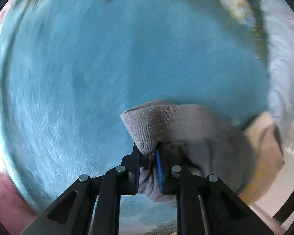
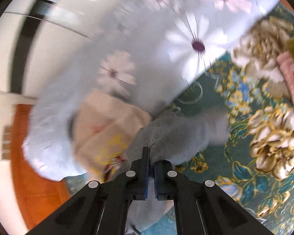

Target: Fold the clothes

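The left gripper [image 1: 150, 152] is pinching a bunched corner of a grey towel [image 1: 178, 125] between its two black fingers, the cloth squeezed into a tight wad against the blue pad. From that pinch the grey towel is fanning forward and off to the right, its folded edge standing up just ahead of the fingertips. Beneath it a blue blanket [image 1: 107, 58] is filling most of the view, badly smeared by blur. At the right edge of the towel a beige cloth [image 1: 264, 133] is showing, and beyond that a pale sheet [image 1: 280, 62] is running up the right side.

The right gripper [image 2: 151, 156] is clamping another part of the same grey towel [image 2: 178, 133], its jaws nearly touching with only a thin layer of fabric caught between the blue pads. The towel is rising straight out of the fingertips and spreading up and to the right. Just left of it the beige cloth [image 2: 107, 121], with yellow and red marks on it, is lying crumpled. Behind both, a pale flowered sheet [image 2: 147, 49] is stretching across the upper half. To the right, a green floral cover [image 2: 254, 127] with gold blooms is lying under the towel. An orange floor [image 2: 29, 166] is showing at the lower left, and everything there is blurred.
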`<state>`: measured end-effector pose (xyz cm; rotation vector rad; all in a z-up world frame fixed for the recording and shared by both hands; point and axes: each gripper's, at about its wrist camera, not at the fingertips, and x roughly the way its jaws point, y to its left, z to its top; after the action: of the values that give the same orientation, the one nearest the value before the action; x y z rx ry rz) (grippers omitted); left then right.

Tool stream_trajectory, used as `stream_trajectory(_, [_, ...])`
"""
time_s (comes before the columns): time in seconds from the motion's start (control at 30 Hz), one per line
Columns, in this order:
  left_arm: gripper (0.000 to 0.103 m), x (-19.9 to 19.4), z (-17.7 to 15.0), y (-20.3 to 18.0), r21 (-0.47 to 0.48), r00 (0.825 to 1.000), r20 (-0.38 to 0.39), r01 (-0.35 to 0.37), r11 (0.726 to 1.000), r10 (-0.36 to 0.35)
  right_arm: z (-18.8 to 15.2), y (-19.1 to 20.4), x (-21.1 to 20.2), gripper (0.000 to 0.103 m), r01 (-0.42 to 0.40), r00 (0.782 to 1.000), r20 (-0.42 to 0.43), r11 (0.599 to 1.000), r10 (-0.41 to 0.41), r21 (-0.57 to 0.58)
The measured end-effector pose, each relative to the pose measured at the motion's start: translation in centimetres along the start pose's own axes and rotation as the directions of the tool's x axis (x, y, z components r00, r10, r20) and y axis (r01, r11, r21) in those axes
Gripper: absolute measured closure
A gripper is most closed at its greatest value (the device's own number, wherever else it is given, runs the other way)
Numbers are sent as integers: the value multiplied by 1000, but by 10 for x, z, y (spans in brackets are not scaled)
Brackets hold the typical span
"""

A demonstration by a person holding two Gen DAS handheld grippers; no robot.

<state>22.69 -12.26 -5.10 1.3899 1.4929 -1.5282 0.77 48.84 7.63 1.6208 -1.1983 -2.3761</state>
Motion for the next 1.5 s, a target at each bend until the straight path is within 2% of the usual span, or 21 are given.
stream_trajectory(0.07, [91,-29,8,-14,109,999,43,20,994,-25,-25,-20,-40,99,-2,999,43,998,4,-55])
stream_trajectory(0.1, [91,-40,11,-18,161,998,61,13,987,-23,-44,-38,-49,99,40,999,37,997,-37,-64])
stream_trajectory(0.17, [91,-51,26,-14,242,997,82,-26,970,6,-74,-87,-41,95,111,993,-45,994,-110,17])
stream_trajectory(0.2, [91,-48,37,-4,268,996,85,-59,962,37,-89,-114,-32,90,161,983,-100,984,-154,74])
stream_trajectory(0.27, [91,-42,59,20,277,992,66,-122,953,108,-120,-164,-14,65,292,945,-204,941,-255,172])
stream_trajectory(0.3, [91,-41,60,22,269,991,62,-129,954,117,-131,-177,-15,53,324,936,-209,925,-283,198])
stream_trajectory(0.33, [91,-40,60,23,260,991,58,-133,956,122,-142,-189,-17,52,335,935,-201,913,-292,233])
stream_trajectory(0.47, [91,-45,60,7,289,987,82,-154,945,136,-161,-210,-32,52,307,951,-151,883,-270,354])
stream_trajectory(0.57, [91,-43,53,17,328,984,105,-168,930,140,-155,-207,-25,51,286,958,-133,895,-255,342])
stream_trajectory(0.67, [91,-46,60,6,333,984,116,-167,928,136,-146,-204,-11,52,274,961,-130,909,-244,314])
stream_trajectory(0.77, [91,-59,59,4,368,980,123,-188,910,153,-141,-215,4,51,322,946,-150,887,-288,330])
stream_trajectory(0.87, [91,-63,61,2,366,980,124,-189,911,154,-137,-228,17,52,349,937,-161,855,-310,385])
stream_trajectory(0.9, [91,-63,62,1,358,981,123,-185,915,151,-137,-231,21,56,338,941,-161,844,-298,417])
stream_trajectory(0.97, [91,-65,64,2,346,982,118,-181,921,148,-137,-234,26,77,286,958,-160,832,-238,475])
stream_trajectory(1.0, [91,-59,64,0,343,982,117,-181,922,150,-136,-230,27,92,271,962,-158,834,-222,481])
stream_trajectory(1.07, [91,-46,57,-8,341,981,121,-182,922,149,-131,-221,24,95,240,970,-148,844,-192,480])
stream_trajectory(1.13, [92,-50,55,-15,347,984,126,-160,924,123,-122,-202,7,96,193,981,-98,879,-167,437])
stream_trajectory(1.23, [92,-82,59,-30,363,989,147,-68,929,15,-107,-170,-45,97,69,995,40,933,-89,353])
stream_trajectory(1.33, [92,-111,67,-19,388,985,166,-17,922,-52,-123,-156,-101,97,17,990,127,958,-55,287])
stream_trajectory(1.4, [92,-128,73,-2,405,981,177,0,914,-79,-150,-163,-120,97,39,991,117,965,-71,261])
stream_trajectory(1.5, [92,-114,78,38,401,979,198,-120,908,42,-189,-188,-84,97,205,979,-44,950,-200,237])
